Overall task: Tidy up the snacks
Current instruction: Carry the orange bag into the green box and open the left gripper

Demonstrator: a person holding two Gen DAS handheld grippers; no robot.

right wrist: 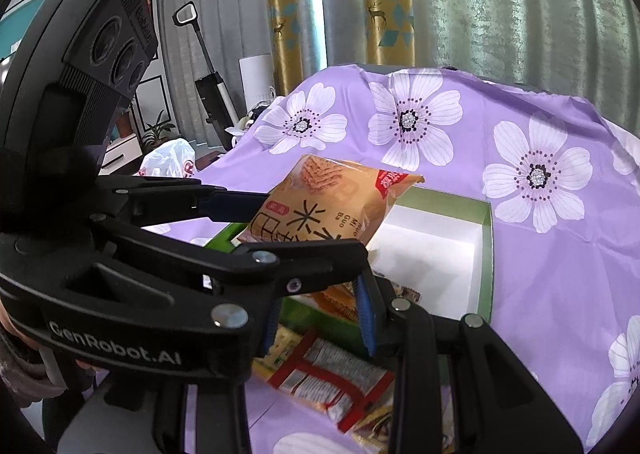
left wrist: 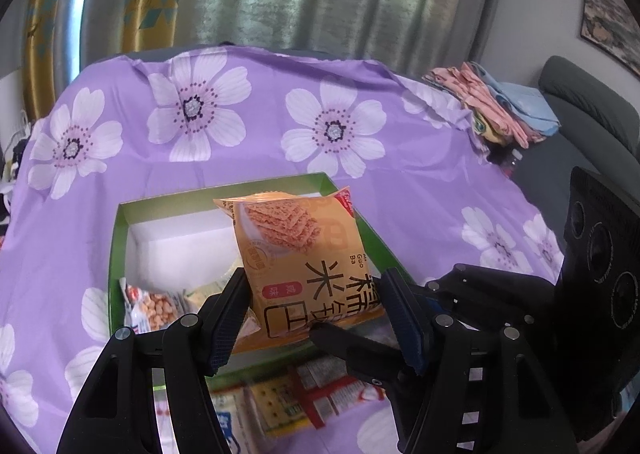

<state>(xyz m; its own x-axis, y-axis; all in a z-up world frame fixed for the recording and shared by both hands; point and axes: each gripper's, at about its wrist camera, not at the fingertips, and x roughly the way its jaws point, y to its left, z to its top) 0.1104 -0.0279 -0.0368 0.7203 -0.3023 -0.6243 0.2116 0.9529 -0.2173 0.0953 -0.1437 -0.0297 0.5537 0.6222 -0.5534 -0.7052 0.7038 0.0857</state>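
Note:
An orange rice-cracker snack bag hangs tilted above a green box with a white inside. My left gripper is shut on the bag's sides. My right gripper comes in from the right and pinches the bag's lower edge. In the right wrist view the bag sits between the left gripper's fingers, and its orange lower end lies between my right gripper's blue pads. The box holds a peanut packet. A red-and-white packet lies on the cloth in front of it.
A purple floral cloth covers the table. Folded clothes lie at its far right corner, beside a grey sofa. More packets lie near the front edge. An upright vacuum and a white plastic bag stand beyond the left side.

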